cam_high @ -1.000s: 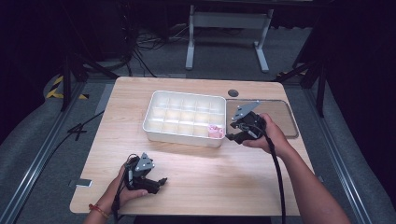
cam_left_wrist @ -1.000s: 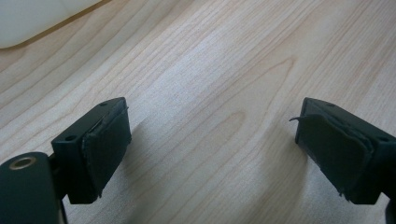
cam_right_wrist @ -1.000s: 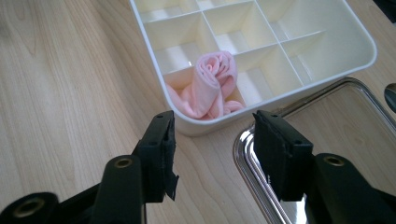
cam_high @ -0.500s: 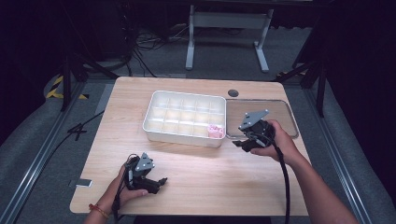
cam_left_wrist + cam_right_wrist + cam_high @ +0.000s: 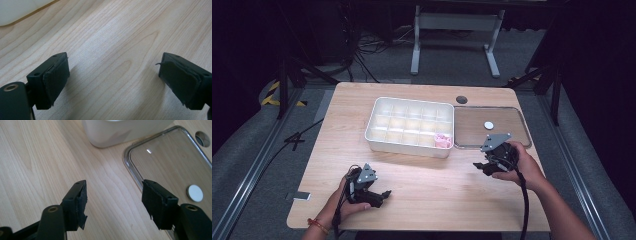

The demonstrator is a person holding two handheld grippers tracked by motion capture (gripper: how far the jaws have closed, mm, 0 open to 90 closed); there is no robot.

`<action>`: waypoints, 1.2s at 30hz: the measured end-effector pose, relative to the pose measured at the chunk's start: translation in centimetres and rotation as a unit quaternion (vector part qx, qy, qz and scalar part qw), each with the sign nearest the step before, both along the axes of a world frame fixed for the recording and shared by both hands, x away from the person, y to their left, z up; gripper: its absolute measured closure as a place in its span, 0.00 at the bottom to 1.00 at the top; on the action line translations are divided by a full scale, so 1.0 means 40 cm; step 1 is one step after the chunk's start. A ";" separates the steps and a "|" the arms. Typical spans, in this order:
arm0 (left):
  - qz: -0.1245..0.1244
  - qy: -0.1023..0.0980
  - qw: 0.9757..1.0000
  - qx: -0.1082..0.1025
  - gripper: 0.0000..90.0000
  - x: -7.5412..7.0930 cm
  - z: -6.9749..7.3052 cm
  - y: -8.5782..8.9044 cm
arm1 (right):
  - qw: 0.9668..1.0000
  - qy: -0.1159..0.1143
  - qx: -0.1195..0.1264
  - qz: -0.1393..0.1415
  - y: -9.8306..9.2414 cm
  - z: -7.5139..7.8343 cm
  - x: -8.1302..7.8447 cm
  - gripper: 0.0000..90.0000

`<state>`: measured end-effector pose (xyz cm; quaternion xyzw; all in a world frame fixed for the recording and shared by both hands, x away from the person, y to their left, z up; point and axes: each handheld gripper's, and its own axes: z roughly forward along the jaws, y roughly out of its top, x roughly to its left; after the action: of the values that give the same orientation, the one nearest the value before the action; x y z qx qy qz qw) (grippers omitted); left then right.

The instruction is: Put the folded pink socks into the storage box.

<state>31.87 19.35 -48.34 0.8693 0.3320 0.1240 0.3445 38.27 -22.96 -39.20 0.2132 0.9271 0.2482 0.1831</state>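
right gripper view: my right gripper (image 5: 113, 202), jaws just opening, empty; white disc (image 5: 195, 193) just right, in clear tray (image 5: 130, 157).

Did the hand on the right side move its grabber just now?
Yes. The right gripper has slid away from the white divided box, back toward the person, beside the clear tray. Its jaws have just been opening, nothing between them.
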 end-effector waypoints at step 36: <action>-0.002 -0.002 1.000 0.004 0.10 0.003 0.001 -0.001 | 0.995 0.013 0.071 -0.067 -0.241 -0.170 -0.137 0.38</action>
<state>31.98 19.32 -48.31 0.8710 0.3294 0.1260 0.3420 32.79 -32.60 -45.98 0.2906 0.8931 0.2975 0.1713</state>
